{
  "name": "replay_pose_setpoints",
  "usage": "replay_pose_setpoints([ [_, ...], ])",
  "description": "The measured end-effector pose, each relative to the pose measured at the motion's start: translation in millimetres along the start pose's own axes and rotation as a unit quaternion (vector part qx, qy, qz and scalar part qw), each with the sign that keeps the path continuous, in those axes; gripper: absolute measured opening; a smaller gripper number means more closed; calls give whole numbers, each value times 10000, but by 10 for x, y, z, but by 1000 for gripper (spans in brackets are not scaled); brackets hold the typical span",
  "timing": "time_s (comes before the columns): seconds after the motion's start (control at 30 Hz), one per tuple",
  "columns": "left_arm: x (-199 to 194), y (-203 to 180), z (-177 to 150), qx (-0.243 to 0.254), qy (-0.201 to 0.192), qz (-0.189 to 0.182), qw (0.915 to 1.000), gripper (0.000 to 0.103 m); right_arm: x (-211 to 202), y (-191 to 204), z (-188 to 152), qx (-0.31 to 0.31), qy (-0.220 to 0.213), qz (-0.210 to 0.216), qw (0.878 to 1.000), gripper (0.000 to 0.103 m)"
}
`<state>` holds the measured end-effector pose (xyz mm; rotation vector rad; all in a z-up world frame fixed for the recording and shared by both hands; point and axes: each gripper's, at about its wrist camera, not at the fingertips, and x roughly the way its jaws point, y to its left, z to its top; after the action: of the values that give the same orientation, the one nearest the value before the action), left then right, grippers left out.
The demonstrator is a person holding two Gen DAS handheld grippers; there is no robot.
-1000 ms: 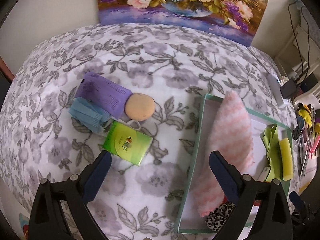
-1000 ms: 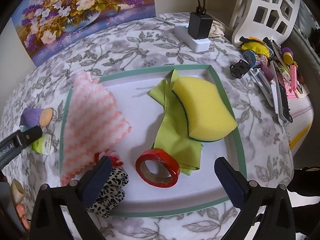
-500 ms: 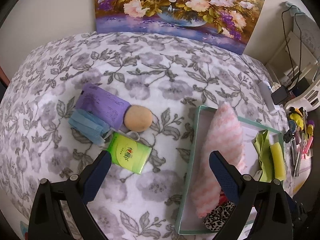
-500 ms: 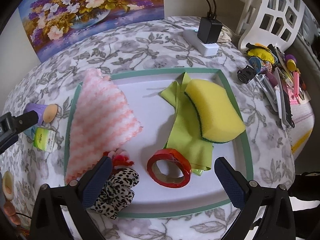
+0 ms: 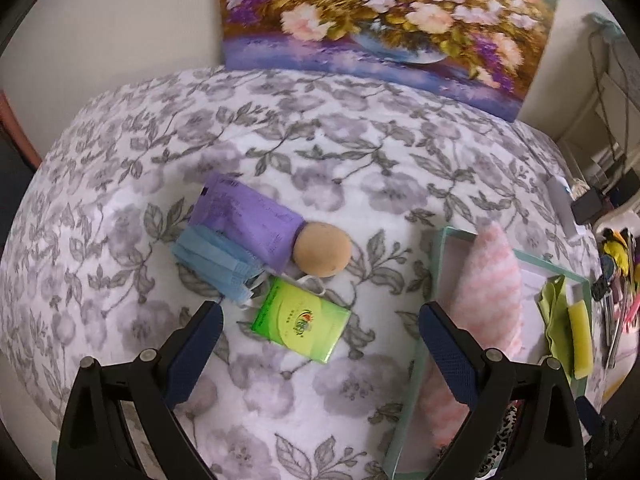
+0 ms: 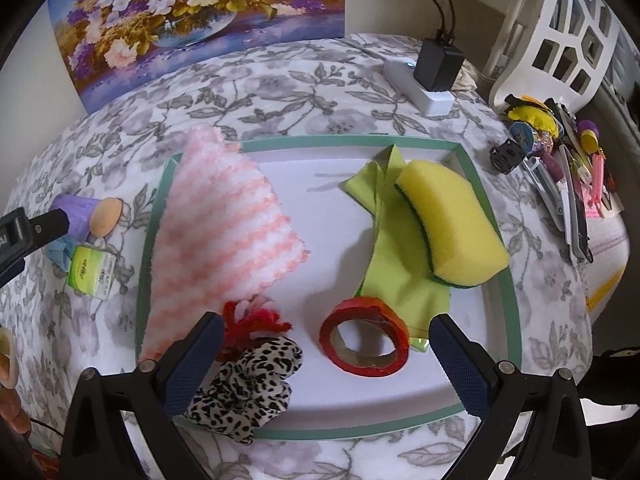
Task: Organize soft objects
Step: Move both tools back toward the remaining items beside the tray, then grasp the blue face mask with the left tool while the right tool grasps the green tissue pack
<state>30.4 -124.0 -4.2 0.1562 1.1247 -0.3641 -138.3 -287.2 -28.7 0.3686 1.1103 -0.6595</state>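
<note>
A green-rimmed white tray [image 6: 498, 292] holds a pink striped cloth [image 6: 216, 220], a yellow sponge [image 6: 452, 220] on a green cloth [image 6: 394, 280], a red tape roll [image 6: 366, 338], a leopard scrunchie [image 6: 248, 384] and red yarn [image 6: 250, 320]. Left of the tray lie a green tissue pack [image 5: 300, 318], a tan puff [image 5: 322, 254], a purple pack [image 5: 244, 220] and a blue mask [image 5: 212, 260]. My left gripper [image 5: 318, 316] is open above the tissue pack. My right gripper [image 6: 322, 328] is open above the tray's front.
A flower painting [image 5: 380, 20] leans on the back wall. A white power strip with a black adapter [image 6: 430, 76] lies behind the tray. Pens and small tools [image 6: 560, 168] lie at the right beside a white basket [image 6: 560, 40]. The floral blanket [image 5: 320, 140] covers the surface.
My left gripper has drawn back and up from the tissue pack, so the items look smaller. My right gripper has shifted slightly back over the tray. Both stay open.
</note>
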Motion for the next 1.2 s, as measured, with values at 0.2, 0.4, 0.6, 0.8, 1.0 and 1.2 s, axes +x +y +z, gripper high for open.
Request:
replay_pose_setpoints([
  [0.2, 90, 140, 26, -289, 165, -120, 9994, 98, -7, 107, 8, -63, -63, -24, 10000, 103],
  [0.4, 110, 277, 73, -445, 207, -12, 9988, 98, -96, 261, 94, 103, -289, 115, 9995, 103],
  [0.6, 64, 565, 171, -706, 415, -100, 9966, 98, -257, 561, 185, 34, -684, 232, 9974, 103],
  [0.8, -68, 907, 284, -935, 157, 37, 9955, 98, -368, 998, 254, -181, -907, 495, 9945, 103],
  [1.0, -80, 1266, 350, -1204, -36, 194, 9925, 98, -325, 1424, 257, -470, -803, 749, 9928, 103],
  [1.2, 16, 1531, 375, -1405, -44, 362, 9894, 98, -182, 1769, 228, -669, -584, 926, 9917, 103],
])
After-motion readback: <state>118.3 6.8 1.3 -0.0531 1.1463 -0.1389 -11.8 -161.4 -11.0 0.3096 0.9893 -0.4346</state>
